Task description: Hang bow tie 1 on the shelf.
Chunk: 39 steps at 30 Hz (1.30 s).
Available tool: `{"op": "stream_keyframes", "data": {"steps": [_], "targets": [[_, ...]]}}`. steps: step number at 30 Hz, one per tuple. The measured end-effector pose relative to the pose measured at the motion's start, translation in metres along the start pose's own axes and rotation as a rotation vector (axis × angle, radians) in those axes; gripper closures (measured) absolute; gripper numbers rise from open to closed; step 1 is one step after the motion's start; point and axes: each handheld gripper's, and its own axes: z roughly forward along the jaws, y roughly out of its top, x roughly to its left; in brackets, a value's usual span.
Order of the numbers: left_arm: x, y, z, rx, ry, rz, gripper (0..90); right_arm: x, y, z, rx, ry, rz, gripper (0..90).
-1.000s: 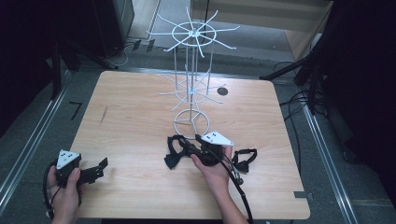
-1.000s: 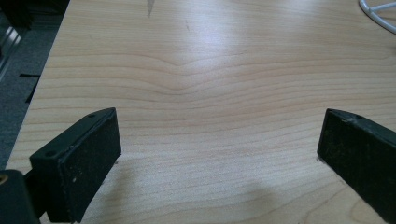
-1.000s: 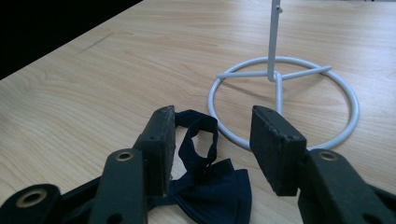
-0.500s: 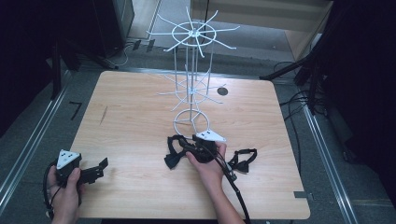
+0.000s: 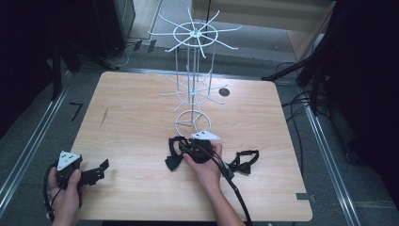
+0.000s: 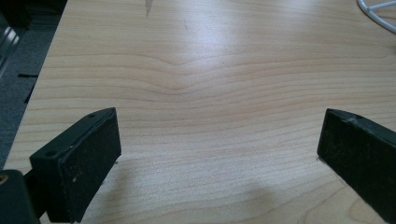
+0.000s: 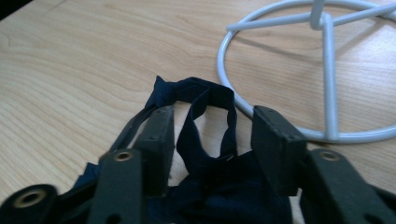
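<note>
Your right gripper (image 7: 212, 133) has its fingers (image 7: 159, 140) part-spread around a loop of the dark navy fabric strap (image 7: 205, 100). The loop stands in the gap between the two pads with daylight on either side, so neither pad presses on it. These fingers have just been narrowing, with the strap between them and not yet pinched. From above, your right gripper (image 5: 181, 150) sits near the middle of the table (image 5: 131, 127), just in front of the round base ring of the white wire display stand (image 5: 193, 84). The strap (image 5: 175, 159) lies bunched on the table under and to the left of it.

A second black strap (image 5: 244, 160) lies to the right of your right hand (image 5: 207, 167), a short way apart from it.

Your left gripper (image 5: 101, 168) rests at the near left corner of the table, its fingers (image 6: 79, 163) spread wide over bare wood with nothing between them.

No container is on the table; the stand's hooks carry nothing that can be made out.

Compared with a second ago, your right gripper has shifted left and lower onto the bunched strap. The second strap, which lay right against your hand, now lies uncovered to its right. Your left gripper has stayed where it was.
</note>
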Motion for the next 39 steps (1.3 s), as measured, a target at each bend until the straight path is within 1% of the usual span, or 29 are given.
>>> {"op": "stream_keyframes", "data": {"steps": [4,7,11,12,14,20,23,27,34,39], "targets": [[0.0,0.0,0.0,-0.001,0.001,0.001,0.0,0.0,-0.001,0.002,0.03,-0.012,0.002,62.6],[0.0,0.0,0.0,-0.001,0.002,-0.001,0.0,0.0,-0.002,0.001,0.038,-0.018,-0.015,71.7],[0.0,0.0,0.0,-0.001,0.002,0.0,0.0,-0.001,-0.002,-0.001,0.053,-0.004,-0.032,82.4],[0.0,0.0,0.0,-0.003,0.004,-0.001,0.0,0.0,-0.003,-0.002,0.052,-0.006,-0.034,83.9],[0.0,0.0,0.0,-0.004,0.005,-0.001,0.0,0.0,-0.003,-0.006,0.029,-0.002,-0.044,86.2],[0.0,0.0,0.0,-0.003,0.004,-0.004,0.0,0.003,-0.001,-0.02,-0.032,-0.003,-0.066,88.2],[0.0,0.0,0.0,-0.004,0.007,-0.004,0.0,0.004,0.003,-0.031,-0.08,-0.003,-0.079,89.0],[0.0,0.0,0.0,-0.001,0.007,-0.004,0.0,0.005,0.007,-0.044,-0.128,-0.002,-0.091,89.2],[0.0,0.0,0.0,-0.008,0.011,-0.005,0.0,0.005,0.013,-0.064,-0.198,-0.007,-0.092,89.4],[0.0,0.0,0.0,-0.009,0.011,-0.008,0.0,0.002,0.019,-0.078,-0.235,-0.011,-0.085,89.6]]}}
